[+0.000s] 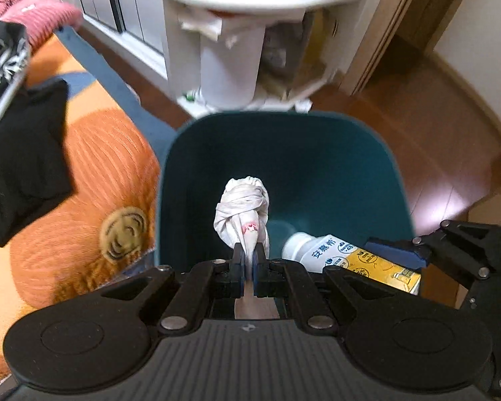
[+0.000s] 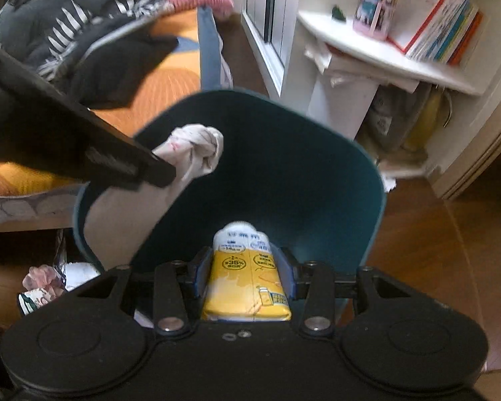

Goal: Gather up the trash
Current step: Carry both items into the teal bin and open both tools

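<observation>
Wooden floor, a white shelf and an orange bedspread surround a teal bin [image 1: 284, 153]. From the left wrist, the left gripper [image 1: 248, 260] pinches a knotted white wad [image 1: 243, 207] over the bin's mouth, ready to drop. From the right wrist, the right gripper [image 2: 247, 277] clamps a yellow carton [image 2: 247, 280], likewise poised above the bin.

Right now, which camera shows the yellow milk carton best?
The right wrist view: the yellow milk carton sits centered, label facing the camera. The left wrist view shows only part of it, sideways at the edge.
</observation>
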A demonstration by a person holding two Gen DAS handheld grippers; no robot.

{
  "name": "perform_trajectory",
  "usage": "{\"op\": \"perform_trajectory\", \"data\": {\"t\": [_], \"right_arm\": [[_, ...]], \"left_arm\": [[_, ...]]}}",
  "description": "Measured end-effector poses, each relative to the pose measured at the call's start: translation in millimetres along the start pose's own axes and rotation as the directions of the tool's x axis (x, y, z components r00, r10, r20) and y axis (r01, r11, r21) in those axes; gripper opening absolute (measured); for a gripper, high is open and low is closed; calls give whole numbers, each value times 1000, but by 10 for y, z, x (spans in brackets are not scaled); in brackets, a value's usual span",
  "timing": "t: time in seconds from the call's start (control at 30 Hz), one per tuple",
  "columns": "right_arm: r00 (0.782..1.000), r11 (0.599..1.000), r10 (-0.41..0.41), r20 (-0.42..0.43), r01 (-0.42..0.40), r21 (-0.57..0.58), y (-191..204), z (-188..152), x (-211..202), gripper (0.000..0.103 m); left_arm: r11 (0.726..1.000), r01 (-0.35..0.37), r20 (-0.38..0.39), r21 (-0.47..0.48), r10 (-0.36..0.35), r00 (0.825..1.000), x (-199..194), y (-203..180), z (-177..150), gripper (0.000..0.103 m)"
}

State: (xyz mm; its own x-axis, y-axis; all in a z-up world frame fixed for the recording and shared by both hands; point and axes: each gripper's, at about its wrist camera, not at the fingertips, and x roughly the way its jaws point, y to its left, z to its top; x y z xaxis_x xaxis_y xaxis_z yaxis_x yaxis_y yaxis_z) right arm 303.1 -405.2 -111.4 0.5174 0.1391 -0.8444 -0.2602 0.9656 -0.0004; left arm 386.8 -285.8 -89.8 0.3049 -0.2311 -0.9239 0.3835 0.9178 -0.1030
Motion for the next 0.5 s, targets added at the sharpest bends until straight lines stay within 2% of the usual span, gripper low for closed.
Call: {"op": "perform_trajectory", "data": {"t": [0.27,0.5], "right_arm": [[995,999,27,-98,-25,24,-49,36,406,42],[990,997,49,-130,-40,67,-81,-8,521,42]], "left_arm": [[1000,-18,-134,22,21,991,598,-22,-12,4],[999,-26,-174,38,32,984,798,-28,-86,4]]}}
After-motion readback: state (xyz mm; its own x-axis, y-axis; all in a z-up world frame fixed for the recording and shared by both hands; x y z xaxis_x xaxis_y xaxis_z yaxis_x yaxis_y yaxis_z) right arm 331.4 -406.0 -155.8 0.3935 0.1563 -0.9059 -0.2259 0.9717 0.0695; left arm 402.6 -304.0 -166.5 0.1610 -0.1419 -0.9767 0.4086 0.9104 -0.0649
